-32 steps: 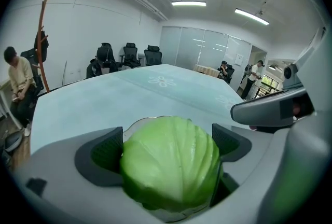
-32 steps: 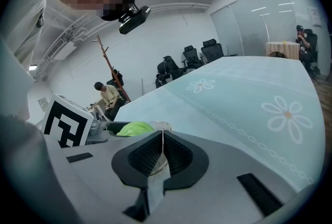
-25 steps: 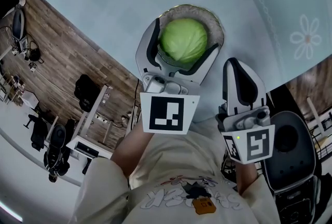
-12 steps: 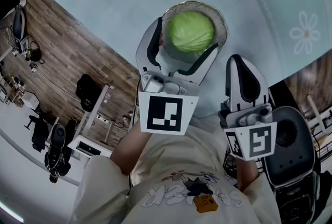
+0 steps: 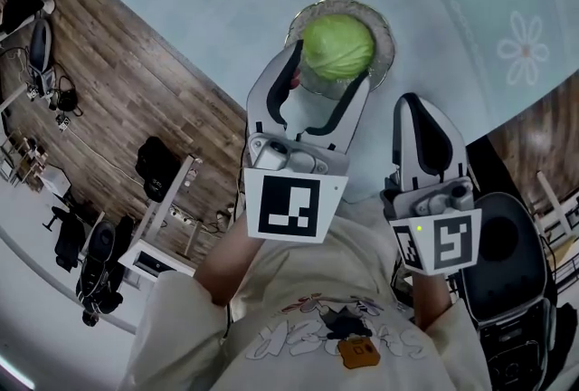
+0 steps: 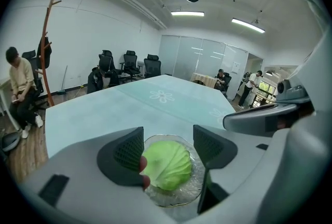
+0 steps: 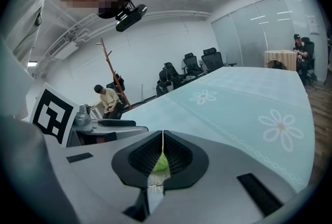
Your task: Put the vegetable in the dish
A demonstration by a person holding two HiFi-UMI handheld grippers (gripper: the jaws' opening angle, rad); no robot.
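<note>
You are looking down on a pale blue table (image 5: 226, 9) printed with white flowers. A round green cabbage (image 5: 337, 45) is sitting in a shallow, clear glass dish (image 5: 387, 38) near the table's edge, filling most of it, so the vegetable is already lying where the task wants it.

You are holding the left gripper (image 6: 168, 149) just on your side of the cabbage, angled down towards it. Its jaws are standing partly apart and have just been closing. The cabbage is showing in the gap between them, but neither pad is pressing on it and the gripper is carrying nothing.

You are holding the right gripper (image 7: 163, 158) off to the right, near the table's edge and apart from the dish. Its jaws are meeting with nothing between them; the green sliver showing through the slit is the cabbage further off.

The cabbage is looking dense and fairly heavy, firm at the core, with smooth outer leaves that are likely to slip or bruise under a hard squeeze. If you are lifting it again, you are best taking it across its widest middle with the jaws wide. The glass dish is looking fragile and liable to slide when nudged
</note>
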